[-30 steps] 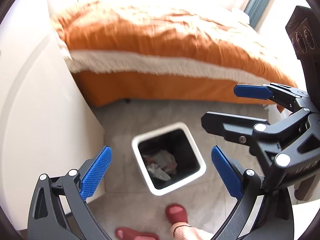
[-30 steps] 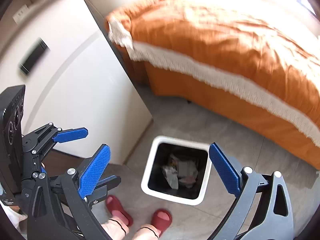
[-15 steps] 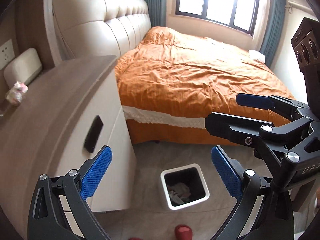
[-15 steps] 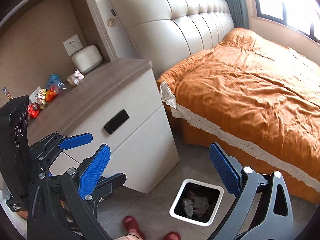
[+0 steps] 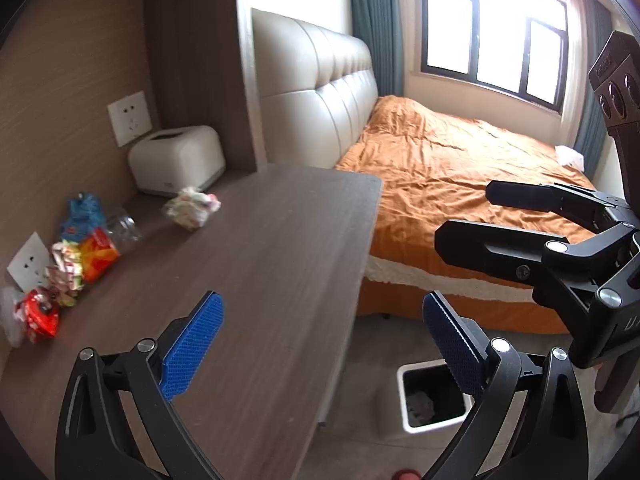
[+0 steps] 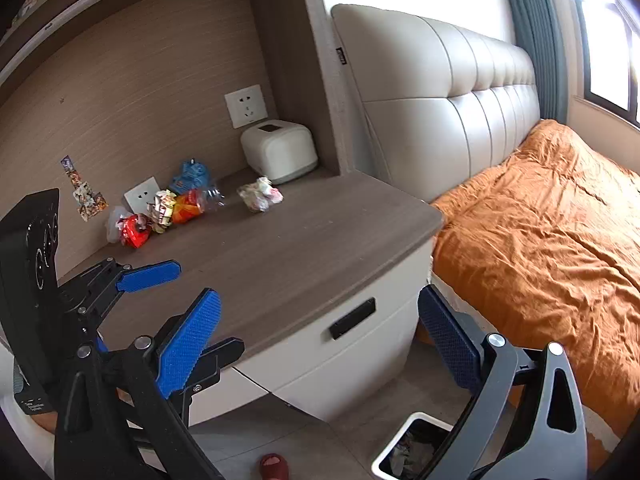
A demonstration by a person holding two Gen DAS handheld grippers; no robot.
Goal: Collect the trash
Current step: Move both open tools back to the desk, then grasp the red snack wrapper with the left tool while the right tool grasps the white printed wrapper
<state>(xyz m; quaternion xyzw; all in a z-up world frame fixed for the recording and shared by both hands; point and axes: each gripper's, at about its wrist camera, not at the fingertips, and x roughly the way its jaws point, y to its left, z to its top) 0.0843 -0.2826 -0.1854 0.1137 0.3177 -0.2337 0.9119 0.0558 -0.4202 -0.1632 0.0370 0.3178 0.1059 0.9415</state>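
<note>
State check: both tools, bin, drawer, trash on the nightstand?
Left tool: open, empty.
Right tool: open, empty.
Bin: on the floor, lidless, paper trash inside.
Drawer: closed.
Paper wad: crumpled, loose on the nightstand.
Wrappers: piled against the back wall.
Plastic bottle: lying on its side.

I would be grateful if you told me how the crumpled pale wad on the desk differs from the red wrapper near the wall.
The crumpled wad is pale, whitish with faint pink; the red wrapper is bright red and glossy. The wad lies alone in front of the white box; the wrapper sits at the end of a row of litter, beside a plastic bottle. The wad looks rounder, the wrapper flatter. Both rest on the desk, untouched.
</note>
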